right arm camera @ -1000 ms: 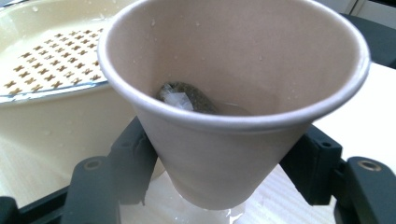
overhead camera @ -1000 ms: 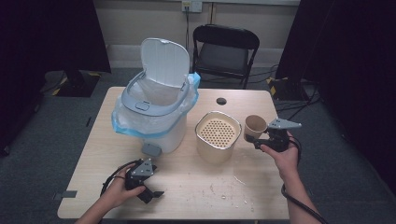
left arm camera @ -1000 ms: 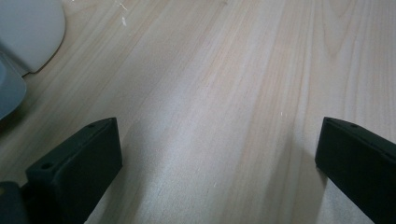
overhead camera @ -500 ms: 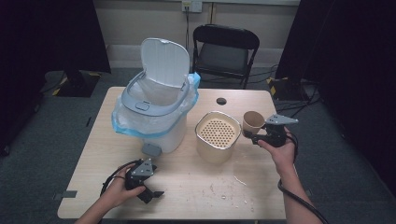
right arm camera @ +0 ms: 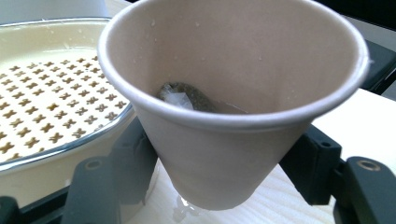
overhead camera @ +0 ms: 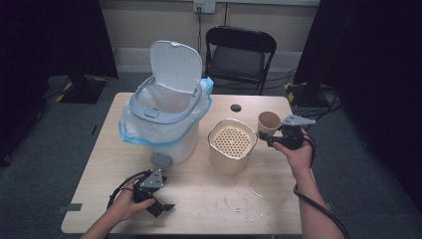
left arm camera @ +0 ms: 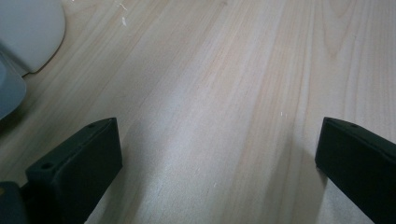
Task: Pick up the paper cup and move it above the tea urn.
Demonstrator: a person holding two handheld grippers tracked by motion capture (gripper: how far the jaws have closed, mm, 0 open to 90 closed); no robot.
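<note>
A tan paper cup point(overhead camera: 268, 123) point(right arm camera: 233, 116) sits between the jaws of my right gripper point(overhead camera: 274, 137) point(right arm camera: 219, 163), which is shut on its sides. The cup leans toward a cream container point(overhead camera: 232, 144) point(right arm camera: 46, 107) with a perforated strainer top, just right of its rim. A wet tea bag point(right arm camera: 180, 98) lies inside the cup. My left gripper point(overhead camera: 152, 193) point(left arm camera: 219, 154) rests on the table point(overhead camera: 199, 199) near the front left. Its jaws stand wide apart over bare wood.
A white pedal bin point(overhead camera: 164, 119) with a blue liner and raised lid stands at the back left, its grey pedal point(overhead camera: 161, 159) facing me. A small black disc point(overhead camera: 236, 107) lies behind the container. Crumbs point(overhead camera: 244, 199) dot the front. A folding chair point(overhead camera: 239, 57) stands beyond the table.
My right gripper has carried the cup a little left and up, closer to the strainer container. The left gripper has stayed where it was.
</note>
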